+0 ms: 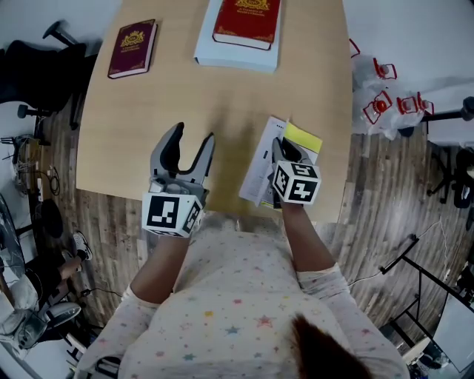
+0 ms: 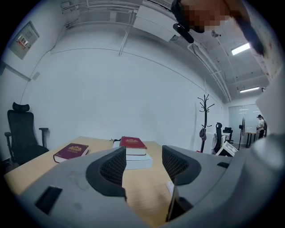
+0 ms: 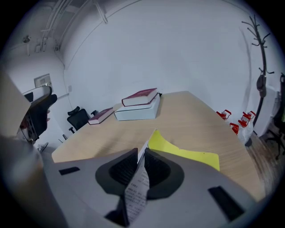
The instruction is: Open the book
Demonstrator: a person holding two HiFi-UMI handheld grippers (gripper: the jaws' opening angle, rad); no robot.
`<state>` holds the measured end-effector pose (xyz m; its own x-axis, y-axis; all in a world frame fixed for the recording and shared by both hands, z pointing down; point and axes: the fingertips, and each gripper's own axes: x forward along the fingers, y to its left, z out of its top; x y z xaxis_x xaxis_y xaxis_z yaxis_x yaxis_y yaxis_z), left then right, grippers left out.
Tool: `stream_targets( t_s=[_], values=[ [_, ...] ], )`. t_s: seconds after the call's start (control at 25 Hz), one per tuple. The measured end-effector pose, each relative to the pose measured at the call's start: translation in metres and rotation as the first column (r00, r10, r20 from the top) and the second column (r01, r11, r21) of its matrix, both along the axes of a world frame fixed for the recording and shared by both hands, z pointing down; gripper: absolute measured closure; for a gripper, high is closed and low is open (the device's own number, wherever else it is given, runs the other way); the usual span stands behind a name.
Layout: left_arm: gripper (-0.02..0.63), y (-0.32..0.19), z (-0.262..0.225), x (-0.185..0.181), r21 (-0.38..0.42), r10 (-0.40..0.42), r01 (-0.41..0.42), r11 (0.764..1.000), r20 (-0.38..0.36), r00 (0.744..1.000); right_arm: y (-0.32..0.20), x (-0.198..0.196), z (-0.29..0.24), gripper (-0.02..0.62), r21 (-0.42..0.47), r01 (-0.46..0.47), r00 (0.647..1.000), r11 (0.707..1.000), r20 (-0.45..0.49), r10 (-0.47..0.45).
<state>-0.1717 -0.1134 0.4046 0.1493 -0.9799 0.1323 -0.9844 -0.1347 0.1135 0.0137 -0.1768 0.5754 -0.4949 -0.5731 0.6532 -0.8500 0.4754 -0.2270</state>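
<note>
A thin book with a yellow cover (image 1: 304,138) lies near the table's front right edge, one printed white page (image 1: 261,167) lifted up off it. My right gripper (image 1: 284,152) is shut on that page; in the right gripper view the page (image 3: 137,181) stands pinched between the jaws, with the yellow cover (image 3: 187,150) flat beyond. My left gripper (image 1: 190,150) hovers over bare wood to the book's left, open with nothing between its jaws. The left gripper view shows the left gripper (image 2: 143,164) the same way, and the page's edge (image 2: 172,203) at lower right.
A maroon book (image 1: 133,47) lies at the table's far left. A red book (image 1: 248,21) rests on a pale box-like volume (image 1: 235,55) at the far middle. Red clamps (image 1: 381,104) lie on the floor to the right, an office chair (image 1: 37,70) to the left.
</note>
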Motion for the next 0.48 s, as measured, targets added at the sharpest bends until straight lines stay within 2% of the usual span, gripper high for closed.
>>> stream_targets(
  t_s=[0.48],
  values=[
    [0.371, -0.006, -0.030, 0.018, 0.048, 0.038, -0.039, 0.998, 0.013, 0.999, 0.000, 0.027, -0.030, 0.563, 0.020, -0.023, 0.997, 1.000, 0.073, 0.022]
  ],
)
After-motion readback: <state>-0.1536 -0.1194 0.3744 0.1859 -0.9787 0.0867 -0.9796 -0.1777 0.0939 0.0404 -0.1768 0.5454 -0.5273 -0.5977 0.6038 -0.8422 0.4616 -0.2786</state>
